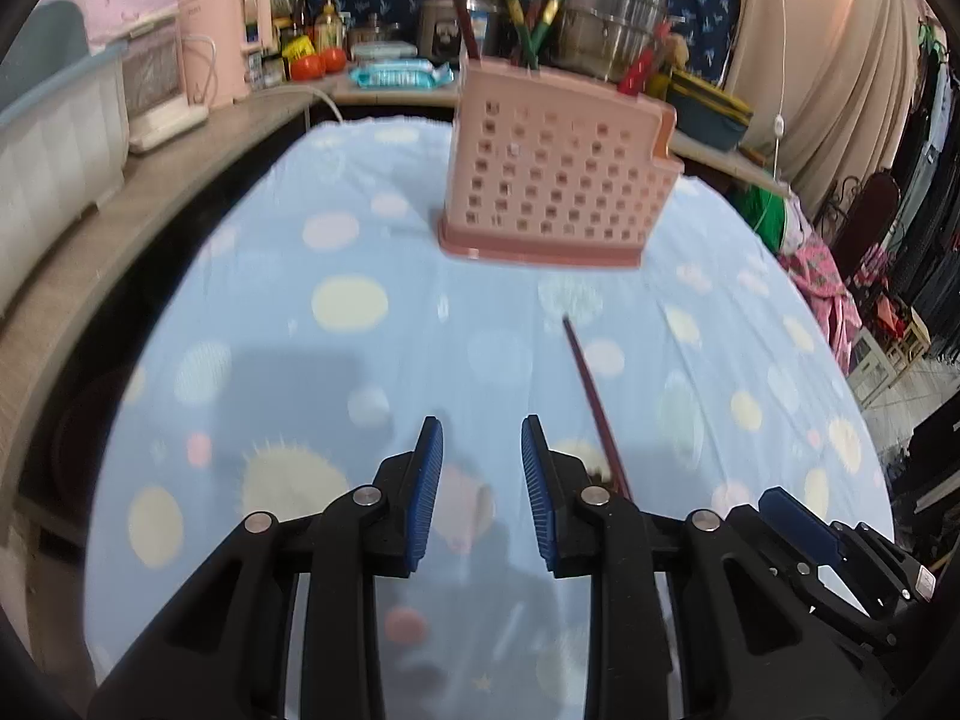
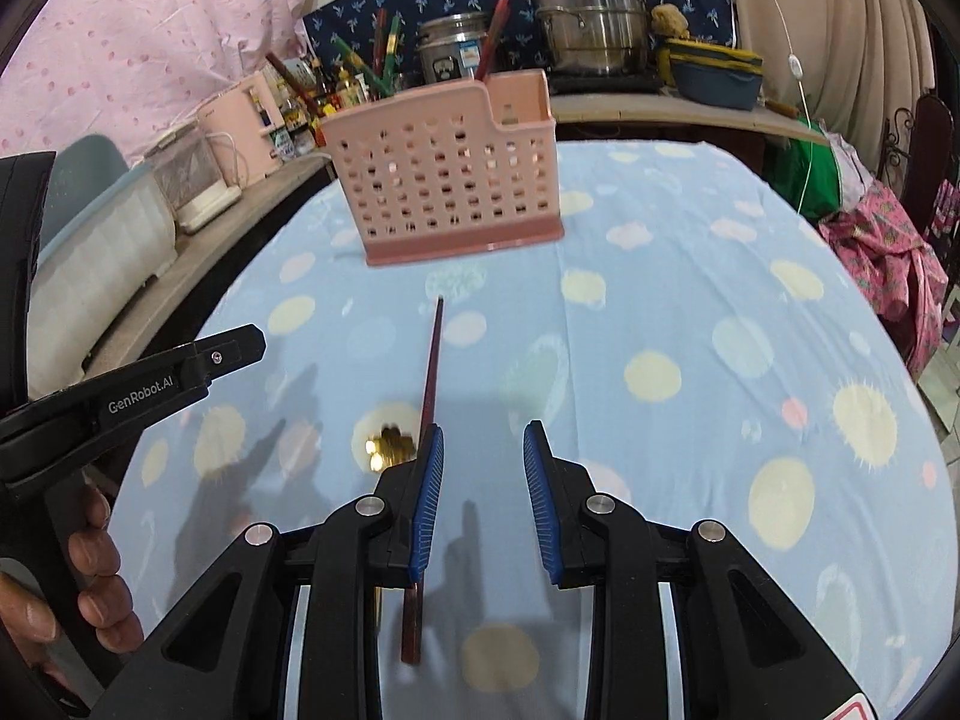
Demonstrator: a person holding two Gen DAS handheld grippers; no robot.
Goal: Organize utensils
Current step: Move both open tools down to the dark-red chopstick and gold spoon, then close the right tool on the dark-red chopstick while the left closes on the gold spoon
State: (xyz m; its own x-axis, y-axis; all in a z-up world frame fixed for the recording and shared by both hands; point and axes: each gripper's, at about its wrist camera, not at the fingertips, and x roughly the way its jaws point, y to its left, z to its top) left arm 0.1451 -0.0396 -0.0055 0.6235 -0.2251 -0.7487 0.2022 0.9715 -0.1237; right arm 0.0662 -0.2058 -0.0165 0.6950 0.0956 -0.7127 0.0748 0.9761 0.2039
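- A table draped in a pale blue cloth (image 2: 690,276) dotted with yellow, pink and white spots fills the foreground of a cluttered kitchen corner; steel pots (image 2: 591,15) and a pink appliance (image 2: 249,120) line the wooden counter behind it.
- A pink plastic utensil holder (image 2: 456,174), its walls pierced by rows of square holes and its rim stepped, stands upright on the cloth at the far end of the table.
- Red and green handles (image 1: 528,18) rise from the holder's compartments.
- A single dark reddish-brown chopstick (image 2: 429,372), slim and straight, lies flat on the cloth in front of the holder, its far tip pointing toward the holder's base and well short of it.
- The right gripper (image 2: 483,498) hovers over the chopstick's near half, jaws parted and empty; the stick passes beneath its left finger rather than between the ribbed blue pads (image 2: 429,498).
- The left gripper (image 1: 482,492) hangs farther from the holder, to the left of the chopstick, jaws likewise apart with nothing between them.
- In the right wrist view, a person's hand (image 2: 90,576) grips the left tool's black handle.
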